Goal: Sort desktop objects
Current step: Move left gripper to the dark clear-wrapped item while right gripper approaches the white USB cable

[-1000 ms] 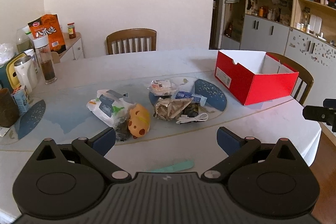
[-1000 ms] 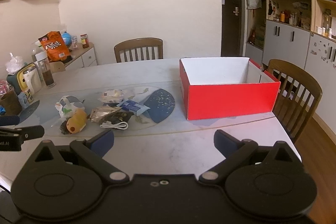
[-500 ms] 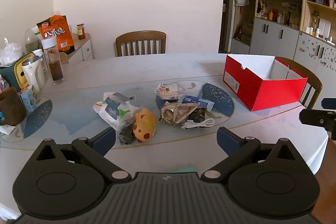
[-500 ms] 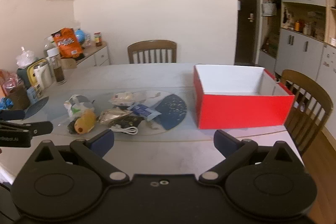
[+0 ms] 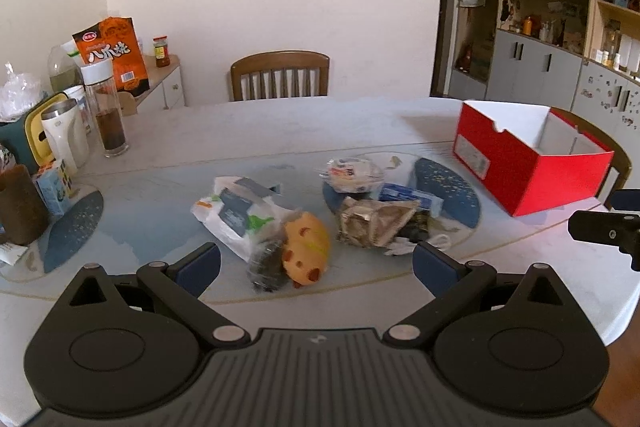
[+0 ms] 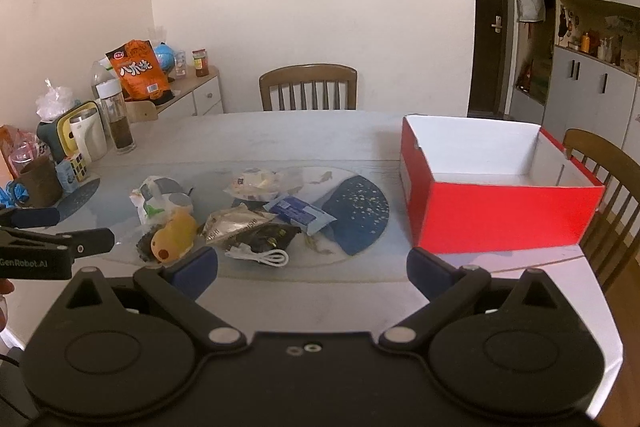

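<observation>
Red box stands right of snack pile.

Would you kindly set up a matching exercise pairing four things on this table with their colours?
Things:
1. box
2. soft toy
3. cable
4. snack bag

Colours:
A. white
B. orange with white lettering
C. red outside, white inside
D. yellow with brown spots

Pairs: 1-C, 2-D, 3-A, 4-B
</observation>
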